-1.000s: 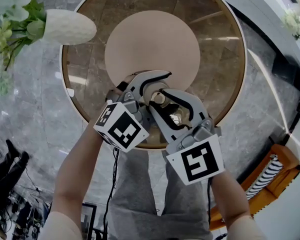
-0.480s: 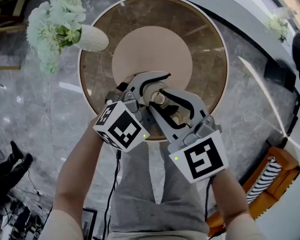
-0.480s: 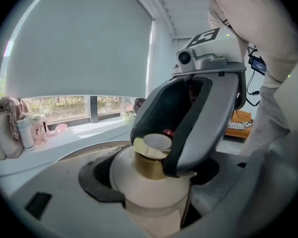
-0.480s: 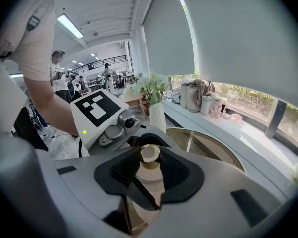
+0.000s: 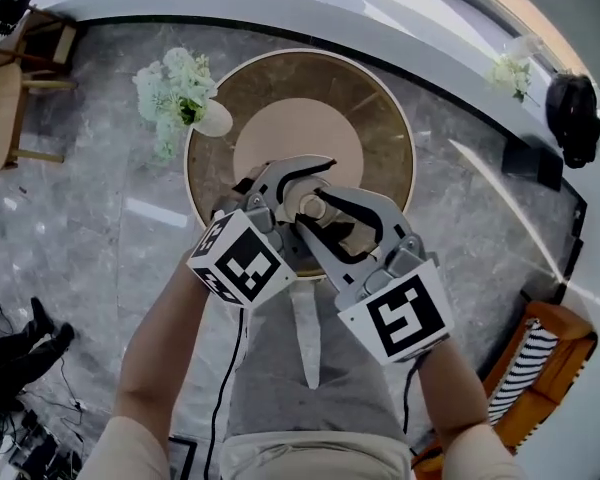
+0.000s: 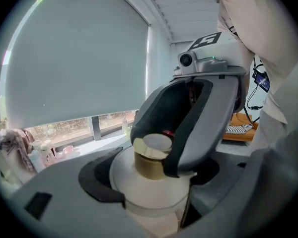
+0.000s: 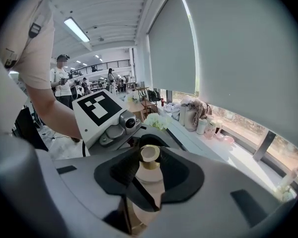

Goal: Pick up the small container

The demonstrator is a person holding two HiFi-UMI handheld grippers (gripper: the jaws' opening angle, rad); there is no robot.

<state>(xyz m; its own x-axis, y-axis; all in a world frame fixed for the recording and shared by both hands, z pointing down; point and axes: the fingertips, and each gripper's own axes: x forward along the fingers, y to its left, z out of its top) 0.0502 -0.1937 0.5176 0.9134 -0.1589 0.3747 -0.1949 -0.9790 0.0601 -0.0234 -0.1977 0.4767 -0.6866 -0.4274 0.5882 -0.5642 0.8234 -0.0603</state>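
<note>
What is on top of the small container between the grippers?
A gold collar with a pale flat top. The small container shows its white shoulder; its lower part is covered by the jaws.

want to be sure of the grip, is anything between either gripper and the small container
Nothing visible stands in the way. The left gripper and the right gripper both have their pads on the small container itself, which is held up in the air between them.

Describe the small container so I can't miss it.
Over the near edge of the round table, the left claw and right claw meet on the small container. It is a white bottle with a gold cap, unlike the flower vase.
</note>
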